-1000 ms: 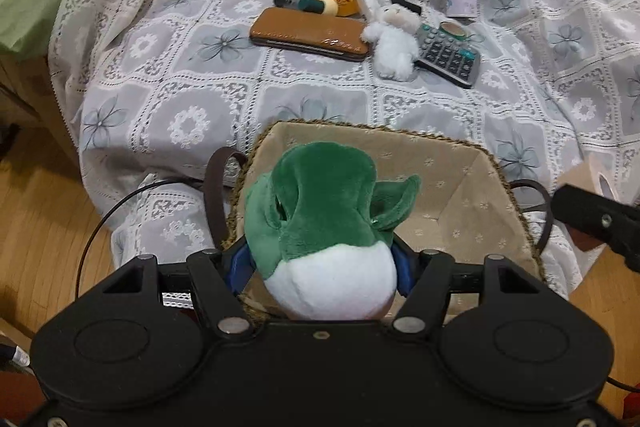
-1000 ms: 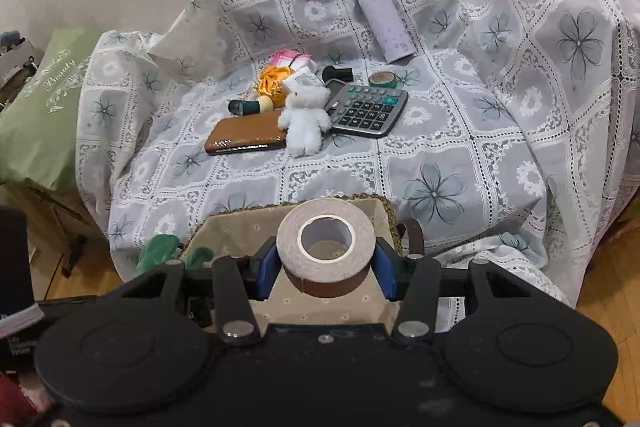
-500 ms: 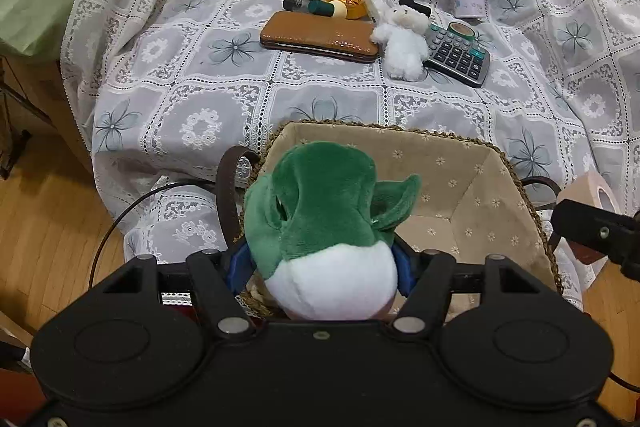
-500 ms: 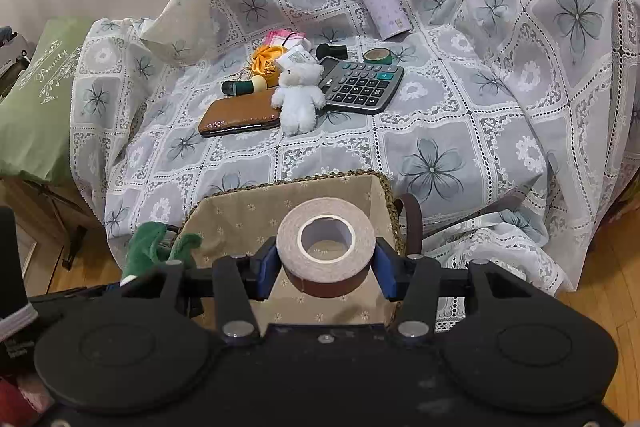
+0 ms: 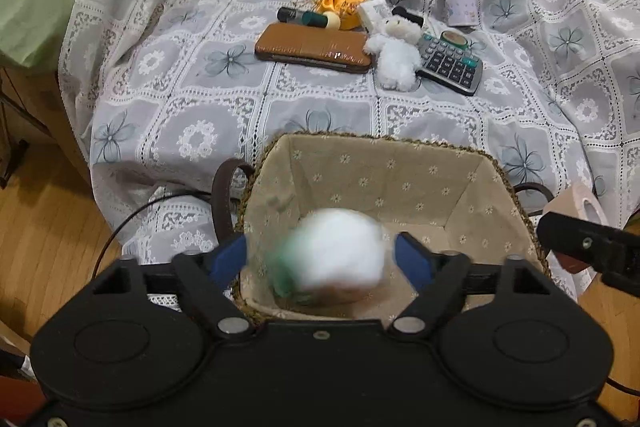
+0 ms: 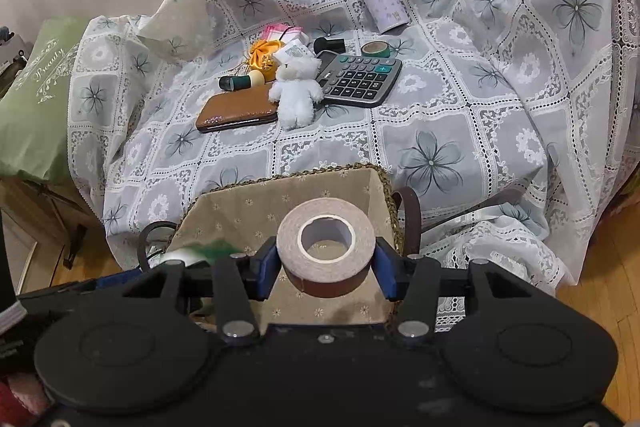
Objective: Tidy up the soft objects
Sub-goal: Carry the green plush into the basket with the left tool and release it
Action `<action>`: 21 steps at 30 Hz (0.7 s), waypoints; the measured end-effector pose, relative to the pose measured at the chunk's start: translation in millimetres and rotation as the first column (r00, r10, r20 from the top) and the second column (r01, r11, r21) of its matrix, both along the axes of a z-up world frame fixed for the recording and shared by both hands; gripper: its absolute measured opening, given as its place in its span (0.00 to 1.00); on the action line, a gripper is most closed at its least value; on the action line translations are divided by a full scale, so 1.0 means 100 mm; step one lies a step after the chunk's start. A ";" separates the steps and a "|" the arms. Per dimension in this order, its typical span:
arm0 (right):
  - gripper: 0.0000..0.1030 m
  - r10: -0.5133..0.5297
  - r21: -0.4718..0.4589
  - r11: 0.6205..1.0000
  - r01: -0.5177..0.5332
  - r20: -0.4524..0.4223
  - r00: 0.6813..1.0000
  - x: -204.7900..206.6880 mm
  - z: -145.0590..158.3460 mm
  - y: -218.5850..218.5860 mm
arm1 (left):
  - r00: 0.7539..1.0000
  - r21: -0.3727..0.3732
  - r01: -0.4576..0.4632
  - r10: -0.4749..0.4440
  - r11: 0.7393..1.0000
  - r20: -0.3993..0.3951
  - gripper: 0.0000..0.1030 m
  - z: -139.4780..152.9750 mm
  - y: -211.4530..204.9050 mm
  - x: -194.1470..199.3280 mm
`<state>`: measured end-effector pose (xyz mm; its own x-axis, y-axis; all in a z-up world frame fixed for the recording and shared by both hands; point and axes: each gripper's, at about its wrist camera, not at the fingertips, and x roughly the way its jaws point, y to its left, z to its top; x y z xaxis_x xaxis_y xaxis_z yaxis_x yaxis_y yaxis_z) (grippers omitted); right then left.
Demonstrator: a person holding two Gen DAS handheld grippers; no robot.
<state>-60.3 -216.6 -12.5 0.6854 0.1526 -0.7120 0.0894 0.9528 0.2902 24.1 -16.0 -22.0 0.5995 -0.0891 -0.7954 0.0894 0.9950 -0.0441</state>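
- Opening over the lined basket (image 5: 472, 187), the left gripper (image 5: 322, 259) has its jaws spreading; the green-and-white plush (image 5: 336, 255) sits blurred between them, the blue pads clear of it.
- Right gripper (image 6: 326, 261) pinches a tape roll (image 6: 326, 247) at the basket's right end.
- Farther off on the cloth-covered surface (image 5: 200, 99), a white teddy (image 5: 394, 53) lies between a brown case (image 5: 312, 47) and a calculator (image 5: 450, 61).

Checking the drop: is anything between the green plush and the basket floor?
Nothing visible. The left gripper is opening and the blurred plush sits free between its pads, directly over the basket, whose lining below looks bare.
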 end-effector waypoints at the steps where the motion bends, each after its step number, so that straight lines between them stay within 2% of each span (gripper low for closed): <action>1: 0.47 0.000 0.000 1.000 0.000 0.000 1.000 0.00 0.00 0.00 | 1.000 0.003 0.003 -0.003 1.000 0.005 0.80 0.01 -0.01 -0.01; 21: 0.47 0.016 -0.004 1.000 -0.016 -0.019 1.000 0.02 -0.03 -0.01 | 0.999 0.058 -0.048 0.049 0.997 -0.013 0.80 0.00 0.08 -0.05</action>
